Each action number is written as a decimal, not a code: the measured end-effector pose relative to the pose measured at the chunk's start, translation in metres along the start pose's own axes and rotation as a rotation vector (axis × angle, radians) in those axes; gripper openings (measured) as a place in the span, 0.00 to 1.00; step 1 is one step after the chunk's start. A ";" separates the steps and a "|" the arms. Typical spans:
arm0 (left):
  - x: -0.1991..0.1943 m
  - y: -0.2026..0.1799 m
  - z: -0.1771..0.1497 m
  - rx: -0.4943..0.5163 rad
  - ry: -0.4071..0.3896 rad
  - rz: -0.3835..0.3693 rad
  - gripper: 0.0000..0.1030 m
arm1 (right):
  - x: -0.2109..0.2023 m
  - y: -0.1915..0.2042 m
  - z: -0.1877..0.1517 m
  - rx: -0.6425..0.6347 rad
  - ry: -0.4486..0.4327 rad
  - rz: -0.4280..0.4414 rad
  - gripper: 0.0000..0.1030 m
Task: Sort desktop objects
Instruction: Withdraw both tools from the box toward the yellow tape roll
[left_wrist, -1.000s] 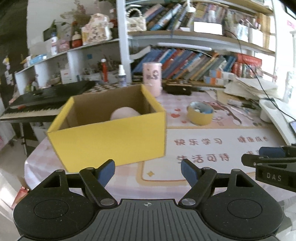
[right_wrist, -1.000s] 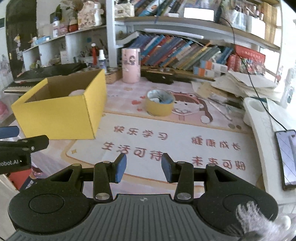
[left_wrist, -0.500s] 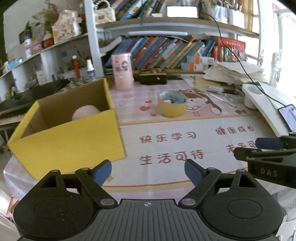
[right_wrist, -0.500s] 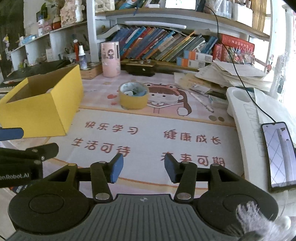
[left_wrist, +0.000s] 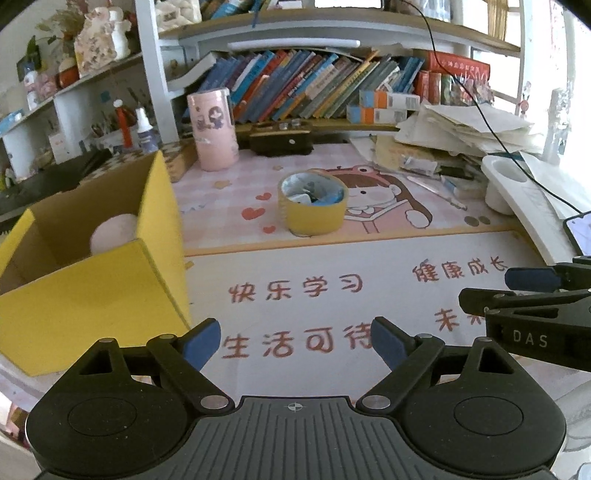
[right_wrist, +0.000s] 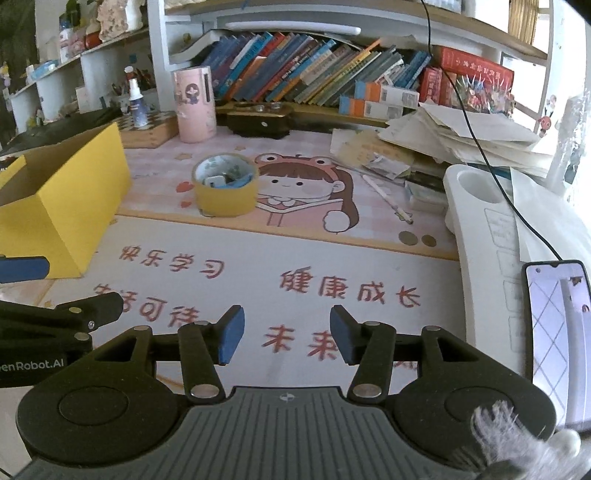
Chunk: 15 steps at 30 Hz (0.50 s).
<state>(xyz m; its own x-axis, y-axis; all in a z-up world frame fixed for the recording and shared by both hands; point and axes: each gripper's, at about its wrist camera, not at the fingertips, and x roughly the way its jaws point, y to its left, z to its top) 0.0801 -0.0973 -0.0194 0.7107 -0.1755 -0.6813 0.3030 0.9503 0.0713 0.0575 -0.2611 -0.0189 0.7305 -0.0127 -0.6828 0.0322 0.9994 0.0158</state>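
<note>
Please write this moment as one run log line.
left gripper: open, empty | right gripper: open, empty | tape roll: on mat | yellow box: holds pink ball

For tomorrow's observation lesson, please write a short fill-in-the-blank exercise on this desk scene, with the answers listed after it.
1. The open cardboard box on the desk mat is coloured ____.
2. The roll of tape stands on the mat beside a printed cartoon ____.
3. The round pink ball lies inside the ____.
4. The left gripper and the right gripper both hold ____ between their fingers.

Missing words: yellow; girl; box; nothing
</note>
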 end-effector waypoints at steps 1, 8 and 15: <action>0.004 -0.002 0.002 -0.001 0.004 -0.001 0.88 | 0.003 -0.004 0.002 0.001 0.003 0.000 0.48; 0.027 -0.020 0.020 -0.009 0.022 -0.004 0.88 | 0.019 -0.030 0.013 0.012 0.012 -0.006 0.48; 0.047 -0.036 0.040 -0.013 0.017 0.007 0.88 | 0.030 -0.056 0.029 0.035 -0.003 -0.009 0.49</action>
<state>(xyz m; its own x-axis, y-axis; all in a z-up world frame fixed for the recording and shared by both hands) 0.1280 -0.1500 -0.0250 0.7016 -0.1646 -0.6933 0.2899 0.9547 0.0668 0.0972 -0.3188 -0.0196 0.7320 -0.0223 -0.6809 0.0631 0.9974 0.0351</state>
